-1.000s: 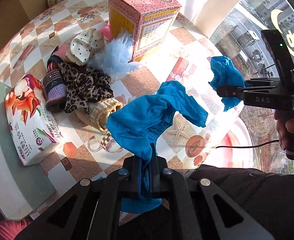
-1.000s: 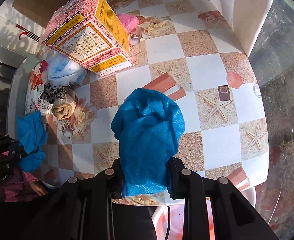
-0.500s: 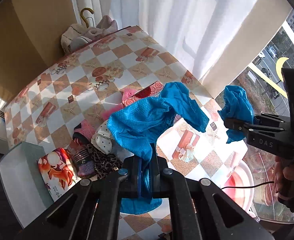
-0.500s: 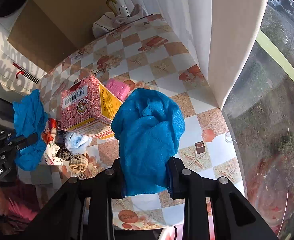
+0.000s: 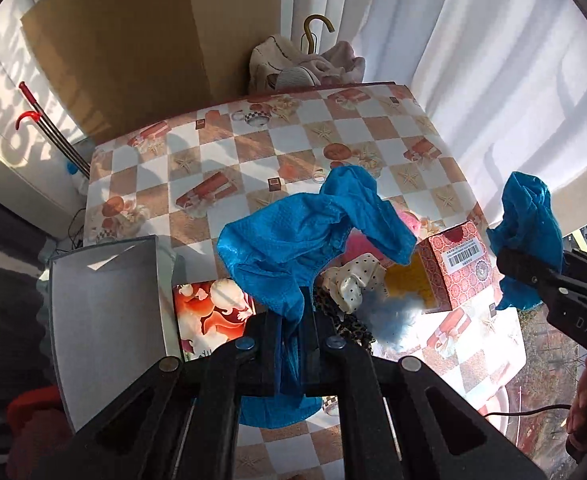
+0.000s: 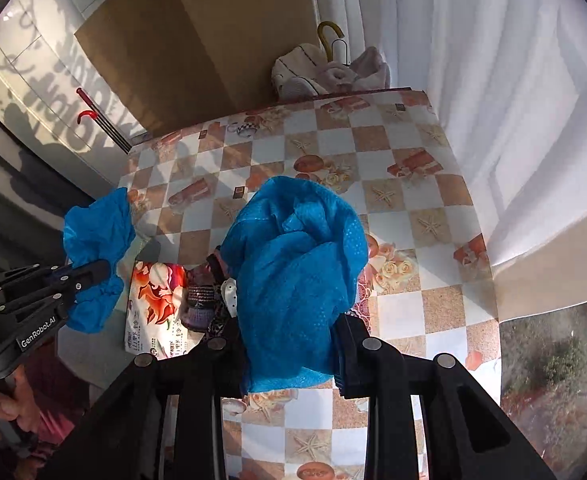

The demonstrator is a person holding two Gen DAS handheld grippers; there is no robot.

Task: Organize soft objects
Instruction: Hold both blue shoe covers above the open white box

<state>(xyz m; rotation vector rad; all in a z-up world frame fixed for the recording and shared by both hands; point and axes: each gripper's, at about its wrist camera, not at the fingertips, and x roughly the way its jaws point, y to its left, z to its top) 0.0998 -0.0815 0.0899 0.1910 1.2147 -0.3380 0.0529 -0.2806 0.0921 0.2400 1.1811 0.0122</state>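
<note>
1. We are holding a bright blue textured cloth item (image 5: 313,236) in the left gripper (image 5: 291,332), whose fingers are pinched narrow on a bunched fold; the rest is billowing up and forward above the table with the checkered starfish-print cover (image 5: 229,152).
2. We are gripping a second bright blue textured cloth bundle (image 6: 297,272) in the right gripper (image 6: 293,344); its fingers are clamping the bundle's lower part, and the fabric is bulging up in front of the camera.
3. In the left wrist view the right gripper (image 5: 533,272) is showing at the right edge, its blue bundle (image 5: 527,224) hanging off the table's right edge, before the white curtain (image 5: 493,60).
4. In the right wrist view the left gripper (image 6: 89,272) is showing at the left, its blue cloth (image 6: 97,236) held over the table's left edge.
5. Below the lifted cloths a pile is lying near the table's near-left part: a floral-printed tissue pack (image 5: 209,316), a leopard-print fabric piece (image 5: 345,328), a cream polka-dot cloth (image 5: 353,280), a pale blue fluffy item (image 5: 389,312) and a pink soft item (image 5: 407,220).
6. A pink patterned cardboard box (image 5: 457,268) is standing just right of that pile, touching the fluffy item.
7. A grey flat tray (image 5: 105,312) is lying beside the table's left edge, next to the tissue pack.
</note>
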